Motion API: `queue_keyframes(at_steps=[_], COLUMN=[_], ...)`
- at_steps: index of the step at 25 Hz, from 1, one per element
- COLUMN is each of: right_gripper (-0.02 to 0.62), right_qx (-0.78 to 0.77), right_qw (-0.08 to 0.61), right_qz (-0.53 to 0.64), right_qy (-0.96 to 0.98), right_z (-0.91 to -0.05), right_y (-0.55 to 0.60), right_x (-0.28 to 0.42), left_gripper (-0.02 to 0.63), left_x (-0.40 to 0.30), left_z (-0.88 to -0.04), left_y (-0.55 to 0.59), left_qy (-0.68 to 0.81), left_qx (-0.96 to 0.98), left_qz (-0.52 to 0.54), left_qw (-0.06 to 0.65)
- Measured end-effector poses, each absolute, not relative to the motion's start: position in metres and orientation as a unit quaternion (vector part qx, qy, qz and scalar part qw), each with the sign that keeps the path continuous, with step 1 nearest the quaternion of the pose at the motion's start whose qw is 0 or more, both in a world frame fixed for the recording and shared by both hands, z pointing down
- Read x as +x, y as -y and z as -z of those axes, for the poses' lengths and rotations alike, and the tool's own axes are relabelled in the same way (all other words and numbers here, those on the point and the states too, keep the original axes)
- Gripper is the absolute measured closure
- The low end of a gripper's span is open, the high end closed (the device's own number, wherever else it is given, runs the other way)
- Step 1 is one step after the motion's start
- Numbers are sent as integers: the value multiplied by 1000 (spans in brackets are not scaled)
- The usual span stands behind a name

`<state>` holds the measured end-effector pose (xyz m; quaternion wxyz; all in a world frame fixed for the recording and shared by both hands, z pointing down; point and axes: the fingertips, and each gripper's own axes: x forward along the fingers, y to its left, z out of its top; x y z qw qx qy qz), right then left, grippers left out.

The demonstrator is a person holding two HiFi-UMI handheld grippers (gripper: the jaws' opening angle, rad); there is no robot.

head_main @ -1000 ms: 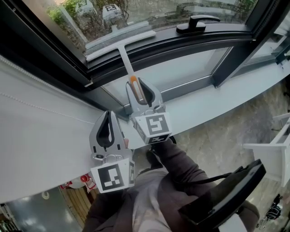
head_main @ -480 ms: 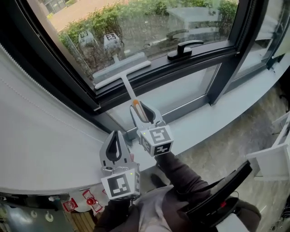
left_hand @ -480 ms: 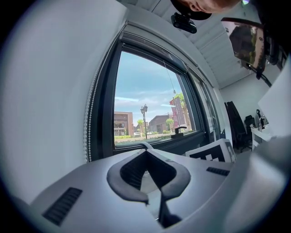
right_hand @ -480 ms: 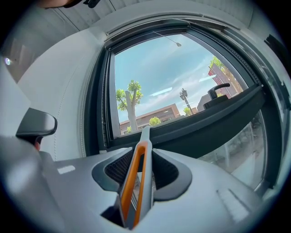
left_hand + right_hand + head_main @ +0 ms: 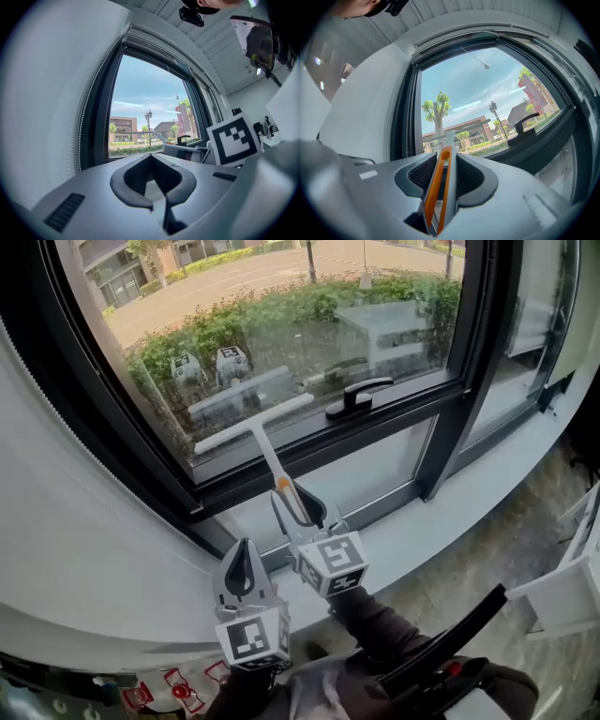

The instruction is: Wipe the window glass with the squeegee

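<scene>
squeegee (image 5: 253,430) handle clamped in right claw (image 5: 297,502) | blade against window glass (image 5: 309,306)

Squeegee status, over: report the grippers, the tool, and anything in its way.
Right gripper shut on squeegee, by its handle. Left gripper shut, empty, held low. Blade against lower window glass. Window handle sits right of blade.

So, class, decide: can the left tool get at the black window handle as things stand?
Probably not directly. The left tool hangs low with jaws shut, and the right tool, shut on the squeegee, stands roughly between it and the window handle.
</scene>
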<state>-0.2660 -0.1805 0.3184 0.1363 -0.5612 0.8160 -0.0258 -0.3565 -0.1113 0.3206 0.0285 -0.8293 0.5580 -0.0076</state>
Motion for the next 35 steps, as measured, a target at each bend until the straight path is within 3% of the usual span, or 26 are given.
queue_keyframes(at_steps=[16,35], right_gripper=[468,466], right_qx=[-477,-524], right_qw=[234,279], right_qz=[-150,-170], right_qy=[-834,-787], right_z=[-113,-88], right_y=[216,254], right_x=[-135,-107], left_gripper=[604,604], left_x=[-229,-222], left_z=[-276,-262], left_y=[167,188], left_qy=[-626,-602], left_qx=[-778,-794], left_qz=[-29,-31], left_qw=[47,79])
